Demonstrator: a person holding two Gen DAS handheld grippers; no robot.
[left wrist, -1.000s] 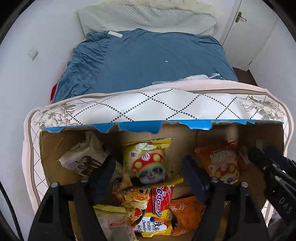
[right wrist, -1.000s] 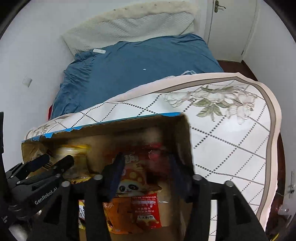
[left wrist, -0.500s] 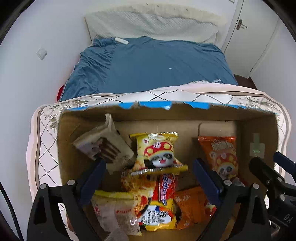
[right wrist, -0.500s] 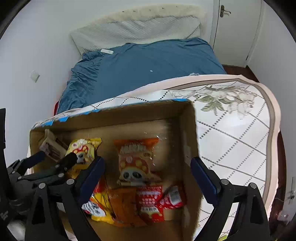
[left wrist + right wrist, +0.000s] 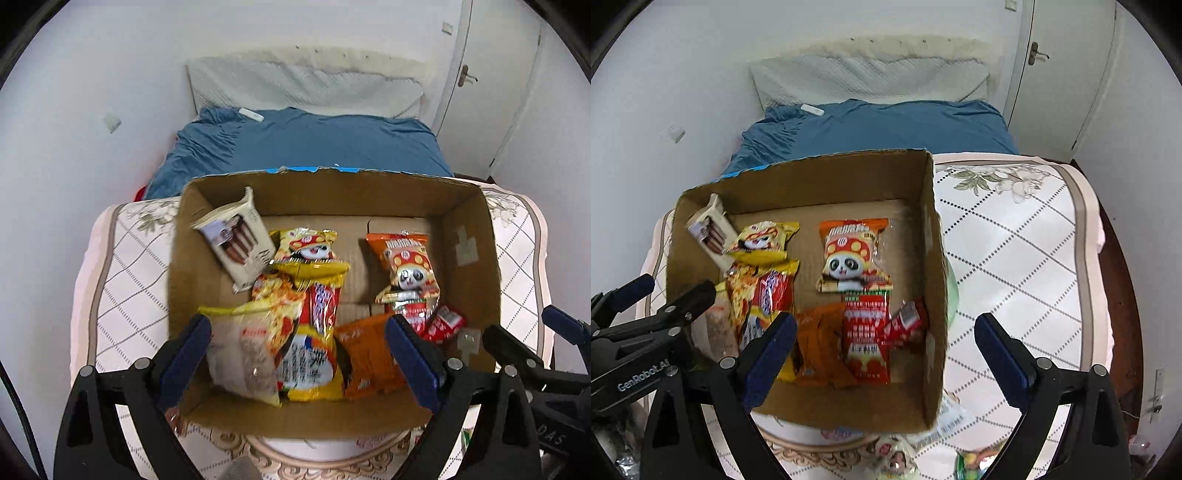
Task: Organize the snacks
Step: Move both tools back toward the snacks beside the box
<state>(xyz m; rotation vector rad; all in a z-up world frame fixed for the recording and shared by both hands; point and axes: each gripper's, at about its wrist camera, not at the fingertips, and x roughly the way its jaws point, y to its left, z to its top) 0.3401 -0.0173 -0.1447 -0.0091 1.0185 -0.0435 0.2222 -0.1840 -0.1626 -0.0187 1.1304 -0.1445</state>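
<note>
Nearest, both grippers hang above the cardboard box (image 5: 325, 188) with nothing in them. The left gripper (image 5: 297, 354) has its jaws spread wide, the blue pads framing the near pile of snacks. The right gripper (image 5: 884, 349) is spread just as wide, one pad over the box and the other out over the bench (image 5: 1027, 251) to the right.

The box sits on the bench, which wears a white quilted cover with a dotted diamond pattern and flower prints. Down in the near end of the box a clear bag with a yellow top (image 5: 242, 347) lies at the left, touching a yellow noodle packet (image 5: 308, 365) in the middle. Beside that is a plain orange packet (image 5: 369, 358), and a small red packet (image 5: 443, 325) lies toward the right wall. A larger red packet (image 5: 866, 332) lies next to the orange one.

Further in, an orange panda packet (image 5: 406, 266) lies flat on the box floor, apart from a yellow panda packet (image 5: 308, 251) that rests on the middle pile. A cream carton of chocolate sticks (image 5: 236, 243) leans tilted in the far left corner.

A few loose packets (image 5: 894, 458) lie on the bench in front of the box, too blurred to name.

Beyond the bench is a bed with a blue sheet (image 5: 303, 144) and a white headboard (image 5: 306, 88), then a white door (image 5: 491, 85) at the right.
</note>
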